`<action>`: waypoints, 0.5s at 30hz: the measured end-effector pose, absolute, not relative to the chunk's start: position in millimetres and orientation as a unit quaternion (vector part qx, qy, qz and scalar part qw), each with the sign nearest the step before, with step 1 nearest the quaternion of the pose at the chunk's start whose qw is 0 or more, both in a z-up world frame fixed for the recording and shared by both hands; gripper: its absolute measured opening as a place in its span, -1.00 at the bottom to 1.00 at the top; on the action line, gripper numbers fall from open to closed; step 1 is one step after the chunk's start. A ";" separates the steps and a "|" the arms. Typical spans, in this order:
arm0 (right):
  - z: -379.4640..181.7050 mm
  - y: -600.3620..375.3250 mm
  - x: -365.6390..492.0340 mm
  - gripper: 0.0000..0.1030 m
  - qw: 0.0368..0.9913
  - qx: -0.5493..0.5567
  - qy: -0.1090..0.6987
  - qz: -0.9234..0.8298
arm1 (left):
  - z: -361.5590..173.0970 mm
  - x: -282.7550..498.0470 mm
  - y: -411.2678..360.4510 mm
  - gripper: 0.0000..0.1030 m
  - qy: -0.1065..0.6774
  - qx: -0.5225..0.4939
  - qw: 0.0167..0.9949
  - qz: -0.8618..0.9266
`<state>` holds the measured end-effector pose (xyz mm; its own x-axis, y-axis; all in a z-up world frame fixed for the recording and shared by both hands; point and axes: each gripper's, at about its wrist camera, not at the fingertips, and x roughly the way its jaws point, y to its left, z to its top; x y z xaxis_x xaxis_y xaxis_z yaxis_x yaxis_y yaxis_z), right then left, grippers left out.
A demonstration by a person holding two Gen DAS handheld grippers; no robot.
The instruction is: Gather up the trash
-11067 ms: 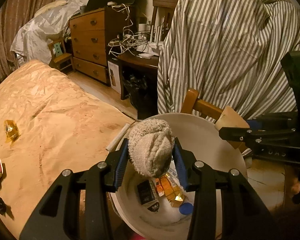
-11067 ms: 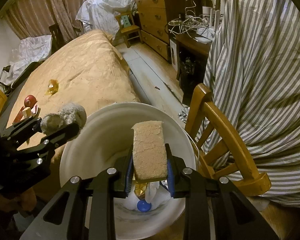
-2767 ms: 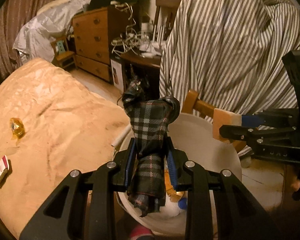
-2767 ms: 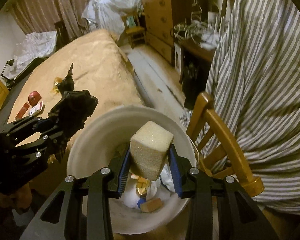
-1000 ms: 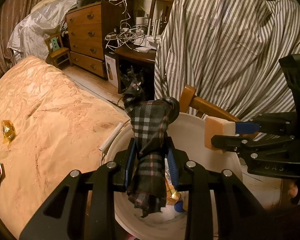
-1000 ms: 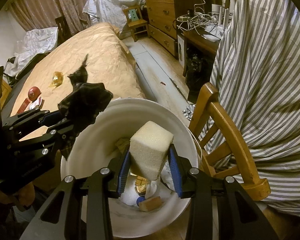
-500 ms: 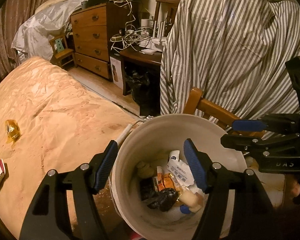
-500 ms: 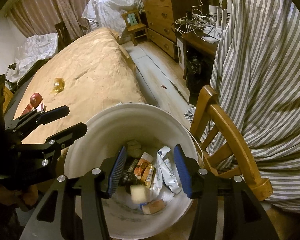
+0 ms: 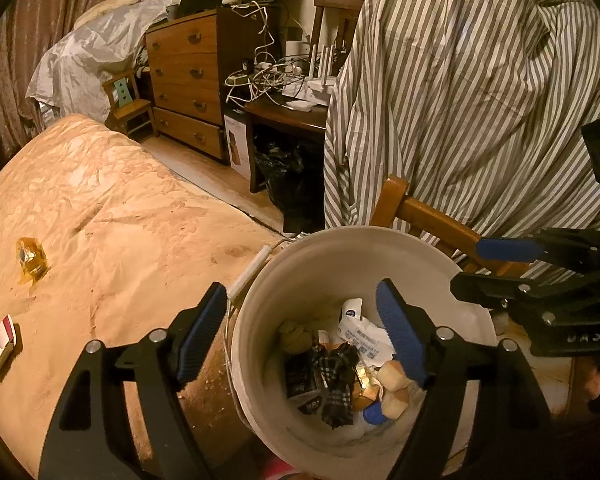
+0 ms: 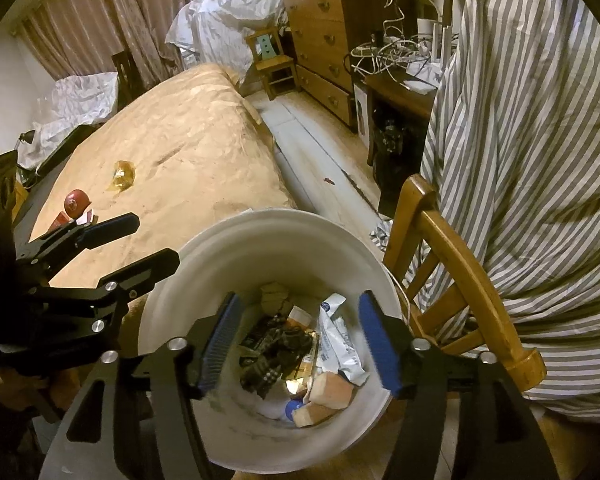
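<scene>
Hovering over the white bucket with the left gripper and the right gripper, both angled down into its mouth. Read both as released: jaws just opened wide, spread apart, nothing between the pads. Find the collected trash at the bottom of the bucket: a plaid cloth, a white wrapper, pale foam blocks, gold foil scraps, a blue cap. Judge this deposit as complete.

Treat the task as partly done. Look to the bed, just beside the bucket, for what remains: a crumpled yellow wrapper lying alone on the cover, then a red round item and a small red-and-white box close together near the bed's edge. Cannot tell whether the red item or the box counts as trash. Expect at least one more trip from bed to bucket.

Surface: a tan, wrinkled bed cover, soft and uneven. Room, under dim warm light:
- a large striped sheet hanging on the right
- a wooden dresser at the far wall
- a wooden chair just beside the bucket, in front of the sheet
- a dark desk loaded with tangled cables
- a small chair beside the dresser
</scene>
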<state>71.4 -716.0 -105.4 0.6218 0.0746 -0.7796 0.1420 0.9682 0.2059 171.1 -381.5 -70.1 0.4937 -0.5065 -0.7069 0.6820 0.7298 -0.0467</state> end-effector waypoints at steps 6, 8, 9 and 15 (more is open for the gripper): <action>-95.2 -704.9 53.4 0.75 0.905 0.111 0.411 -0.028 | -63.9 162.3 -369.1 0.87 0.353 0.111 0.861 -0.348; -89.5 -696.6 44.0 0.82 0.910 0.104 0.399 -0.033 | -61.5 158.5 -362.4 0.88 0.350 0.107 0.862 -0.350; -88.6 -695.4 40.8 0.85 0.912 0.103 0.396 -0.033 | -60.6 156.5 -359.0 0.88 0.349 0.106 0.863 -0.350; -70.6 -678.3 6.1 0.90 0.927 0.095 0.362 -0.033 | -53.3 145.7 -327.2 0.89 0.330 0.090 0.874 -0.345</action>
<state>6.1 -678.3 -70.6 0.7353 0.0065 -0.6777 0.1306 0.9799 0.1510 145.7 -327.2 -53.3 0.5449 -0.5437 -0.6383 0.6619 0.7463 -0.0706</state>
